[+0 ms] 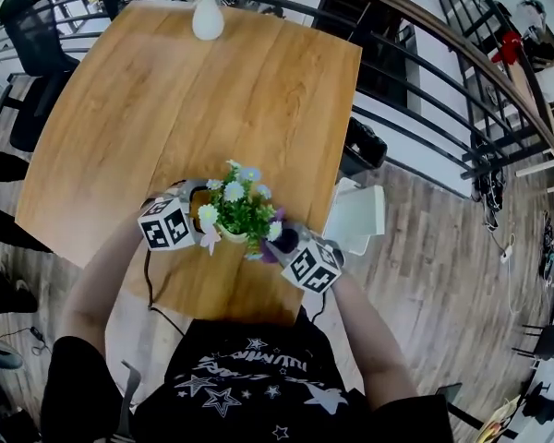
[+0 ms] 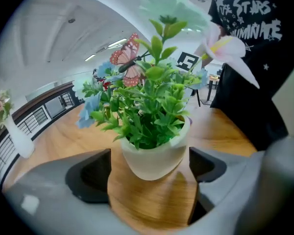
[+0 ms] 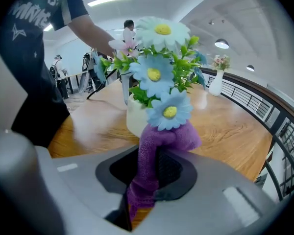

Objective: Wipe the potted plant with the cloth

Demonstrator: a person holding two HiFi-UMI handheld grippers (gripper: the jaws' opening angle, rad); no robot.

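Note:
A potted plant (image 1: 241,209) with green leaves and pale blue and white flowers stands in a white pot (image 2: 154,156) near the front edge of the wooden table (image 1: 194,100). My left gripper (image 1: 196,201) is at the plant's left. In the left gripper view its jaws stand wide on either side of the pot, with a gap on each side, so the left gripper (image 2: 152,171) is open. My right gripper (image 1: 283,241) is at the plant's right, shut on a purple cloth (image 3: 154,153). The cloth's top presses against a blue flower (image 3: 169,111).
A white vase (image 1: 208,17) with pale flowers stands at the table's far edge. A black office chair (image 1: 28,40) is at the far left. A metal railing (image 1: 425,90) runs along the right. A white object (image 1: 358,215) lies on the floor beside the table.

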